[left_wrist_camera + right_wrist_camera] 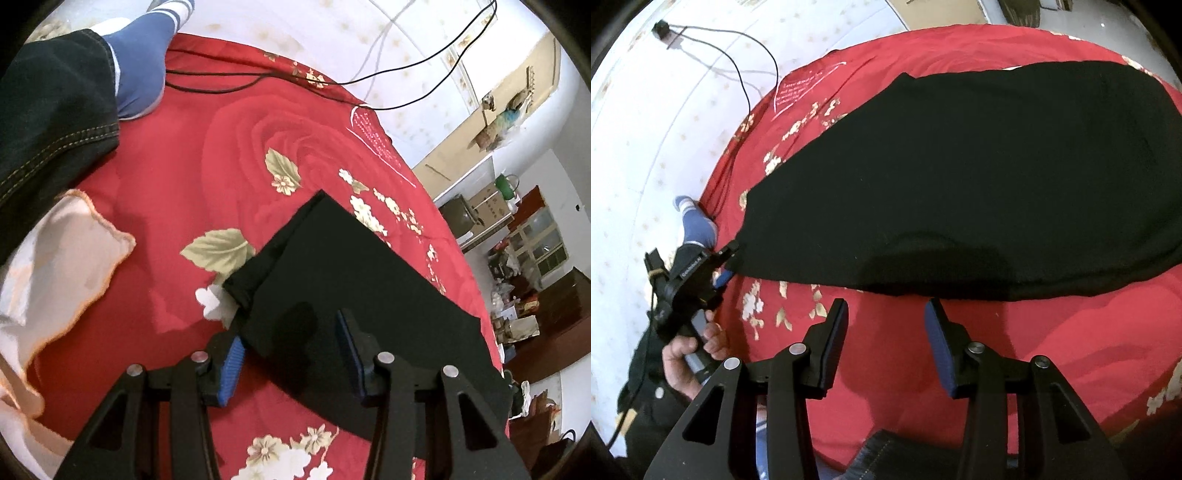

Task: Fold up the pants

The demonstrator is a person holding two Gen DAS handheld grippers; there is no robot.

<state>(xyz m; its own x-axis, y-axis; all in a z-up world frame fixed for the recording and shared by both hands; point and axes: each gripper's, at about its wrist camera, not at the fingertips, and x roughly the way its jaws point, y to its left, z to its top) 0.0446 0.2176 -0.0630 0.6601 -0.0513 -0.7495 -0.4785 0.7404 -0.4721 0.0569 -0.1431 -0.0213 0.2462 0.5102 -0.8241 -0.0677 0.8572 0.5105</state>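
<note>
The black pants [960, 177] lie flat, folded lengthwise, on a red flowered bedspread [1052, 350]. In the left wrist view the leg-hem end of the pants [351, 288] lies under my left gripper [291, 354], which is open with its blue pads either side of the hem corner. The left gripper also shows in the right wrist view [726, 264], at the pants' left end. My right gripper [886, 332] is open and empty, just short of the pants' near edge.
The person's jeans leg [48, 110] and blue sock [140, 66] rest on the bedspread at top left. A white cloth with orange trim [55, 266] lies at the left. Black cables [406, 74] run over the white floor. Furniture stands beyond the bed [528, 258].
</note>
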